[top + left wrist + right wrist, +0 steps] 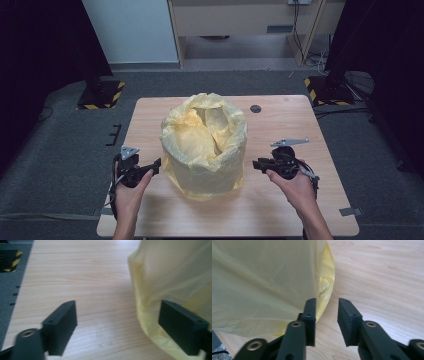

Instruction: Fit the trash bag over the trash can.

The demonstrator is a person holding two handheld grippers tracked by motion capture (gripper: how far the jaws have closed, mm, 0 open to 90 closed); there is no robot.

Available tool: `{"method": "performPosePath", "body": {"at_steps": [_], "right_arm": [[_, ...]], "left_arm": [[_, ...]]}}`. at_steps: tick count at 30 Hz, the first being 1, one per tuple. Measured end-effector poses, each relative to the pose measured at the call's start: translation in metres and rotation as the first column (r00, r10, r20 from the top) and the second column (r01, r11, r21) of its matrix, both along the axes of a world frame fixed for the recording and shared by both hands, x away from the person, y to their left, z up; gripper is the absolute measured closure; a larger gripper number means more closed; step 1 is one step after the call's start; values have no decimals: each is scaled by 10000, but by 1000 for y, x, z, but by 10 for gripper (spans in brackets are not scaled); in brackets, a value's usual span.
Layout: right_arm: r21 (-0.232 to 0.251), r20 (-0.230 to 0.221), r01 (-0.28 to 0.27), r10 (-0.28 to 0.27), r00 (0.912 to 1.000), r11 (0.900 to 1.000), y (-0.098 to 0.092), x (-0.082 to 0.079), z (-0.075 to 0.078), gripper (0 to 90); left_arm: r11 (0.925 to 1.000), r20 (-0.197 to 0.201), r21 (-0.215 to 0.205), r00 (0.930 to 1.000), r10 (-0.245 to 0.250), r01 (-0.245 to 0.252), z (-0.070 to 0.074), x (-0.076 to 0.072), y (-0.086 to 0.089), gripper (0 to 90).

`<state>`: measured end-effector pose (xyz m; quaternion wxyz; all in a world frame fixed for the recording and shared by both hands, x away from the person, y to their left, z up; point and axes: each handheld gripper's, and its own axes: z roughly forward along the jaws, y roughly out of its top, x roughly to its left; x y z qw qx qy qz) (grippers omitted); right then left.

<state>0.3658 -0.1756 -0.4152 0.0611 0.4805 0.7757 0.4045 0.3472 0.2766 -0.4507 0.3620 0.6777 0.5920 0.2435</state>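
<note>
One yellow plastic bag (204,145) stands in the middle of your table (280,210), draped over a round bin-shaped form so that it rises as a squat cylinder. Its mouth is open at the top, the rim crumpled and folded inward, and the thin film is translucent, with pale folds showing through. The loose lower edge spreads a little onto the wood on the side nearest you. There is no print, brand or label that can be read on it.

You have two grippers, one on each side of the bag. Your left gripper (156,166) is low beside the bag's left flank, its tips just beside the film. In the left gripper view its jaws stand wide apart, with bare table between them; one black pad (183,326) lies against or just in front of the bag (175,277), and whether it touches the film cannot be told. Nothing is pinched.

Your right gripper (257,164) is near the bag's right side, with a small gap of table showing between its tips and the plastic. In the right gripper view the jaws stand narrowly apart with only wood between them; the bag's lower edge (323,290) lies just beyond one pad (310,317), outside the gap.

Further out, the table carries one small dark round fitting (255,108) near its far edge. On the grey floor stand two dark bases with yellow-and-black hazard striping (102,95), one at each far corner.
</note>
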Motion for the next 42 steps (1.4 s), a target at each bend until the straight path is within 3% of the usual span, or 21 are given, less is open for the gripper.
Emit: {"method": "performPosePath", "body": {"at_steps": [8,11,13,18,21,24,36,42], "right_arm": [[295,151,-210,205,9997,9993,-7,2,13,841],[287,187,-242,237,9995,9993,-8,2,15,851],[295,275,-295,287,9992,9991,-9,2,16,853],[490,412,-384,364,9985,9981,-12,1,23,878],[511,535,-475,447,9976,9976,-13,1,32,900],[407,625,-508,482,9969,9979,-13,0,42,900],[472,1138,-630,573,9919,9969,-11,7,84,900],[529,1523,-885,796,9851,9947,-1,10,110,900]], "left_arm": [[9999,-234,121,9997,-26,29,-24,-8,15,60],[10000,-272,-72,9996,-70,68,-33,-12,15,65],[9998,-345,124,9993,-139,143,-37,-14,13,65],[9999,-352,75,9993,-153,155,-52,-15,13,71],[9997,-587,4,9980,-227,228,-62,-12,11,77],[9973,-718,639,9969,-307,354,-67,-10,5,77],[9955,-1127,678,9919,-585,664,-79,-9,2,76],[9908,-1150,1049,9906,-739,861,-81,-9,-2,53]]}}
